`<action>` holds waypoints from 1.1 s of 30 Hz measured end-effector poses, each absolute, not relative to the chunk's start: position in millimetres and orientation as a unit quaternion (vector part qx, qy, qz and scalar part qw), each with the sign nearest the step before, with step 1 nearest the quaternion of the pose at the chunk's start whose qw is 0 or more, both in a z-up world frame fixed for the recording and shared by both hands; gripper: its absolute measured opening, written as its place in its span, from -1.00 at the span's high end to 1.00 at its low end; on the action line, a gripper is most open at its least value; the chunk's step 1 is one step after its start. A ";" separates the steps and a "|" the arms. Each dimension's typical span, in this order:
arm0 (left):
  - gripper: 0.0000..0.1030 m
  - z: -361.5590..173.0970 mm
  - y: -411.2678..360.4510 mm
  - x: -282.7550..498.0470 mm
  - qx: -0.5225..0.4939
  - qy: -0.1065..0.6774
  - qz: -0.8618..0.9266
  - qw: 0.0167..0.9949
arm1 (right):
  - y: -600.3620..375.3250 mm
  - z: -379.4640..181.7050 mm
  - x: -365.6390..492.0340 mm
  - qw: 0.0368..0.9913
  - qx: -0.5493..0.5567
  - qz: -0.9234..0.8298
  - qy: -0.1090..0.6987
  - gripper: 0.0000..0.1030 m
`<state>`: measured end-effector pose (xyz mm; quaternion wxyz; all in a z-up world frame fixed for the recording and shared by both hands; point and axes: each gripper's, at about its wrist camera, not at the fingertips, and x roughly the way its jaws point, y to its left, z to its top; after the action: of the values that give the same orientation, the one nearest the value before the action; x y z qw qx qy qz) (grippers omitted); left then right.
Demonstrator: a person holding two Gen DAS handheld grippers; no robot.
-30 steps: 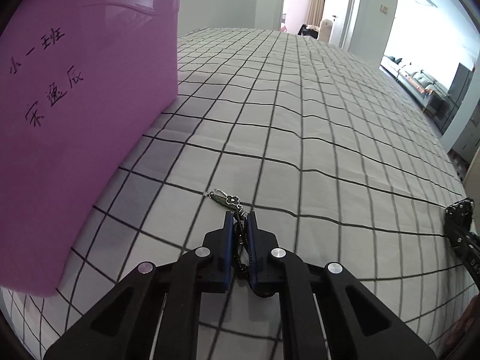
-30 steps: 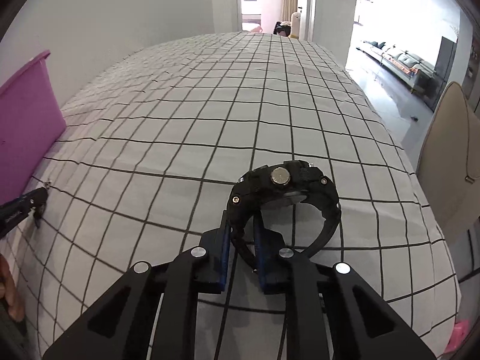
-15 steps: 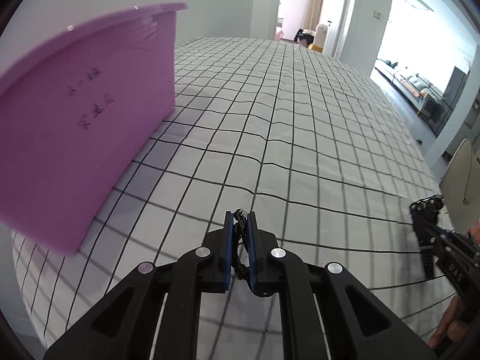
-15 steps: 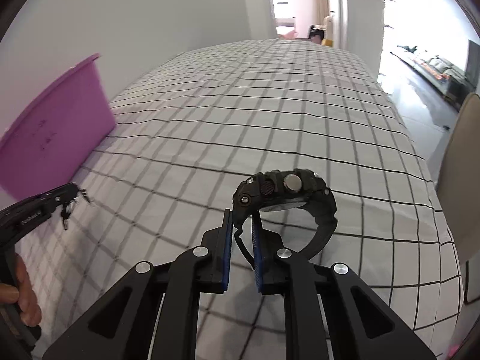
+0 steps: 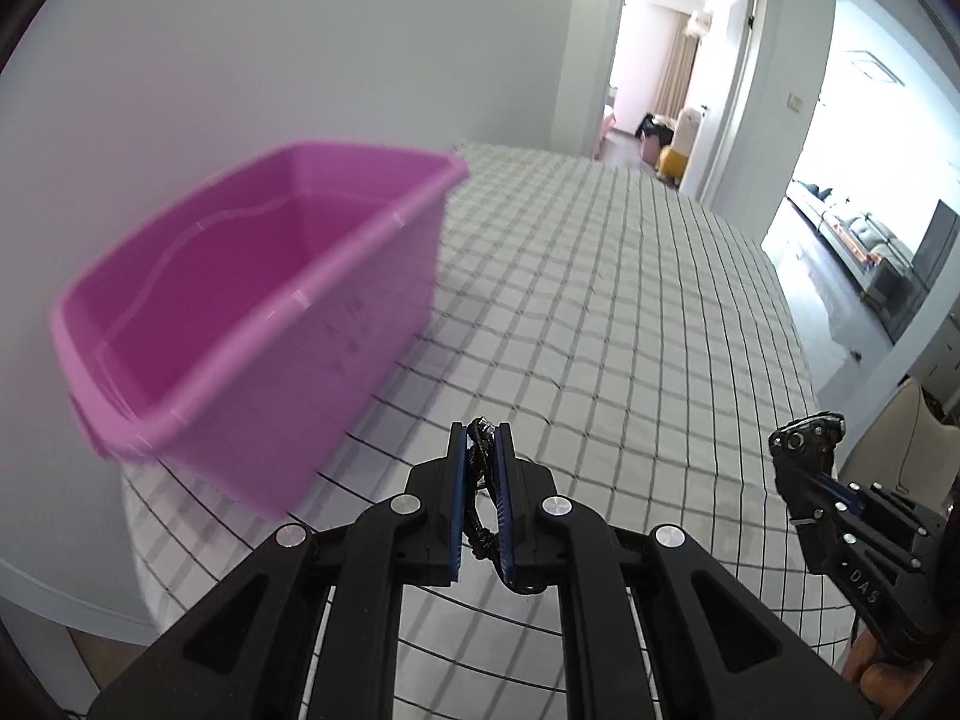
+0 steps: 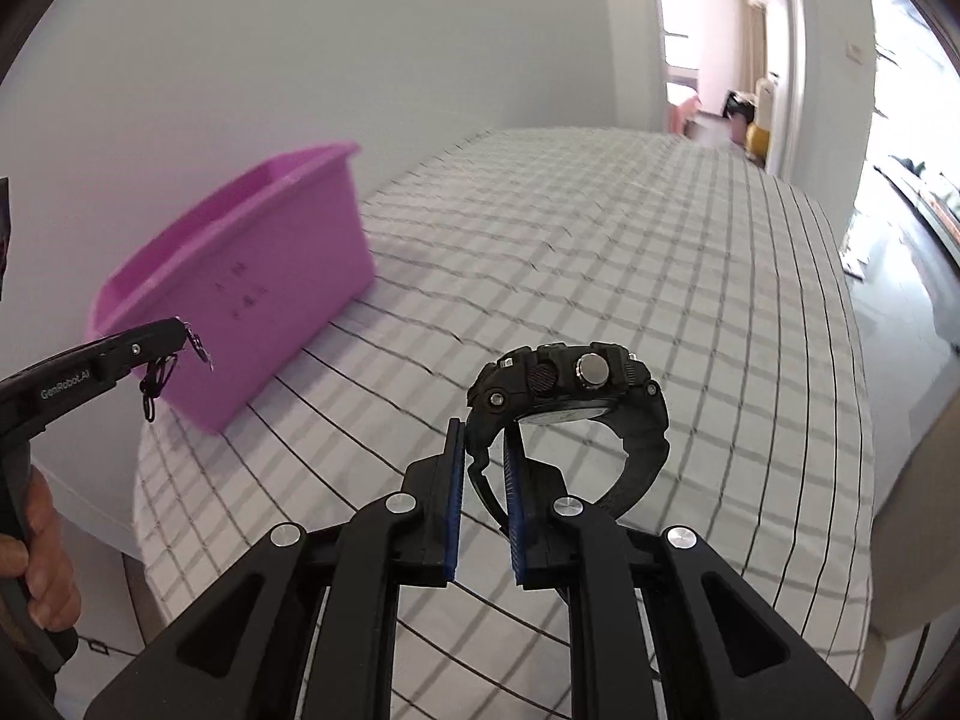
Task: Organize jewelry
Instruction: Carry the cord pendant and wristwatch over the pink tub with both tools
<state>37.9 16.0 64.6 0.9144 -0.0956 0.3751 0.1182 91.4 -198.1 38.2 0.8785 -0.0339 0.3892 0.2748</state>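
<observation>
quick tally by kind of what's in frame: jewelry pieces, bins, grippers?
Watches: 1, black wristwatch, clamped by its strap in the right hand-held gripper
Chains/bracelets: 1, dark chain, pinched in the left hand-held gripper
Bins: 1, pink bin, on the checked bed cover; what shows of its inside is empty
Hand-held grippers: 2
Total: 5

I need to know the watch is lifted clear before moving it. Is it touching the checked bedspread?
Apart. The right wrist view shows the watch pinched by its strap in the right claw, hanging above the bedspread.
</observation>
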 end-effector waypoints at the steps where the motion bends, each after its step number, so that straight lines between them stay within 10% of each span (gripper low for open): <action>1: 0.82 74.3 23.2 36.0 -0.093 0.369 0.121 0.917 | -191.3 48.5 90.6 0.879 -0.032 0.282 0.384 0.76; 17: 0.82 157.5 159.5 53.6 -0.038 0.323 0.108 0.940 | -28.1 138.8 101.5 0.875 -0.011 0.342 0.341 0.76; 33: 0.81 88.9 264.5 96.7 -0.088 0.399 0.132 0.903 | 131.4 111.2 149.8 0.830 -0.045 0.396 0.389 0.76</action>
<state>96.7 264.5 88.9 0.9030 -0.0884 0.3992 0.1322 149.8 131.4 111.2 0.8303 -0.0453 0.3894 0.3961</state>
